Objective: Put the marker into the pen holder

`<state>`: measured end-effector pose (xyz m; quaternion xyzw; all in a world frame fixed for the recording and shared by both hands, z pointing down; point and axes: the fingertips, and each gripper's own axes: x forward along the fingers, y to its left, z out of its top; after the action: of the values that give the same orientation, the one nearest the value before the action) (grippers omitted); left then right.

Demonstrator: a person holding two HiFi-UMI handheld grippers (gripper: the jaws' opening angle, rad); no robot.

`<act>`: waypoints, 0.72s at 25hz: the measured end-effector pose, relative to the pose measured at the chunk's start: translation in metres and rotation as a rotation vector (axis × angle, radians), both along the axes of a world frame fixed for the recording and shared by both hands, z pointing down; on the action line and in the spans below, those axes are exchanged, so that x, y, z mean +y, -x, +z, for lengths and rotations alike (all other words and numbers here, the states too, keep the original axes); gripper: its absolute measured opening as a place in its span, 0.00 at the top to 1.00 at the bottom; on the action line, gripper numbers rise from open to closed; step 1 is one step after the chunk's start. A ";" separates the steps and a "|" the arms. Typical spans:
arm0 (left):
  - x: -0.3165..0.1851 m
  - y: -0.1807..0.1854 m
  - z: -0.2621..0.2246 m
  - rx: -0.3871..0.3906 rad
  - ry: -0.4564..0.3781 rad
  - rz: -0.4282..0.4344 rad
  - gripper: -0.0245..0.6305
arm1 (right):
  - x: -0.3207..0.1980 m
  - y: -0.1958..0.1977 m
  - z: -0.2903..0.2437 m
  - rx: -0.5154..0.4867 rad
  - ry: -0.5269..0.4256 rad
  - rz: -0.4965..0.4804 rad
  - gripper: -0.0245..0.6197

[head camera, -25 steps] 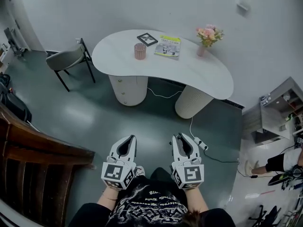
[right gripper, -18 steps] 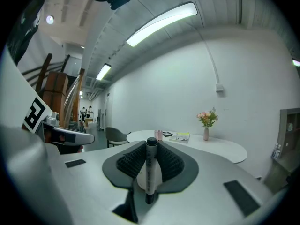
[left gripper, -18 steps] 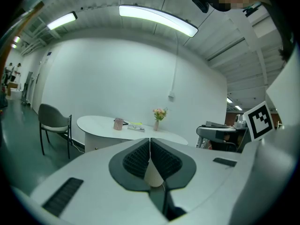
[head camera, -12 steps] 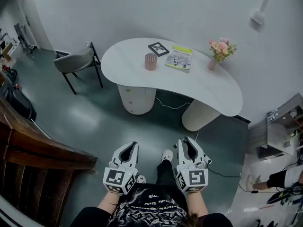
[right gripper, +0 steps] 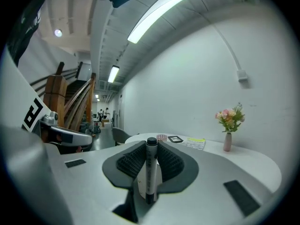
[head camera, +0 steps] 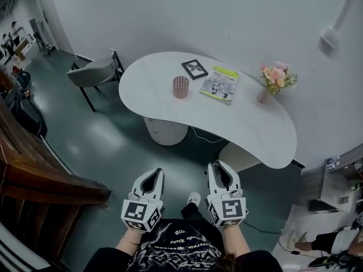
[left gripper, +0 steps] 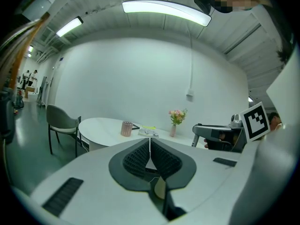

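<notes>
My right gripper (right gripper: 149, 154) is shut on a white marker (right gripper: 150, 170) with a black cap, held upright between the ribbed pads. In the head view this right gripper (head camera: 220, 173) hangs low, close to my body, far short of the table. The left gripper (head camera: 152, 177) is beside it; its jaws (left gripper: 150, 146) are shut with nothing between them. A pink ribbed pen holder (head camera: 181, 86) stands on the white kidney-shaped table (head camera: 159, 95), also small in the left gripper view as the pen holder (left gripper: 126, 128) and behind the marker cap as the pen holder (right gripper: 161, 137).
On the table lie a black picture frame (head camera: 194, 68), a green-and-white booklet (head camera: 220, 85) and a vase of pink flowers (head camera: 274, 79). A grey chair (head camera: 93, 72) stands at the table's left end. Dark wooden stairs (head camera: 34, 180) rise at my left. A person's legs (head camera: 332, 241) show at the lower right.
The table, pen holder and chair have shifted lower and larger in the head view as I walk toward them. Both grippers stay in front of my body, the marker still held.
</notes>
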<state>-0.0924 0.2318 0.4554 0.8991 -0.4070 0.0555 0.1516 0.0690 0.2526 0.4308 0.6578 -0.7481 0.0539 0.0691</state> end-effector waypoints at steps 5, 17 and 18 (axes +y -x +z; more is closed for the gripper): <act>-0.030 -0.047 -0.002 0.006 -0.003 -0.037 0.92 | -0.039 -0.038 -0.002 -0.008 -0.006 -0.065 0.81; -0.057 -0.123 0.013 0.000 0.032 -0.077 0.92 | -0.074 -0.076 0.019 -0.017 0.030 -0.209 0.81; -0.058 -0.127 0.016 -0.002 0.042 -0.073 0.92 | -0.074 -0.077 0.020 -0.022 0.034 -0.213 0.81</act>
<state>0.0348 0.1734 0.4710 0.8801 -0.4384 0.0594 0.1722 0.1462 0.1784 0.4506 0.5725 -0.8136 0.0660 0.0775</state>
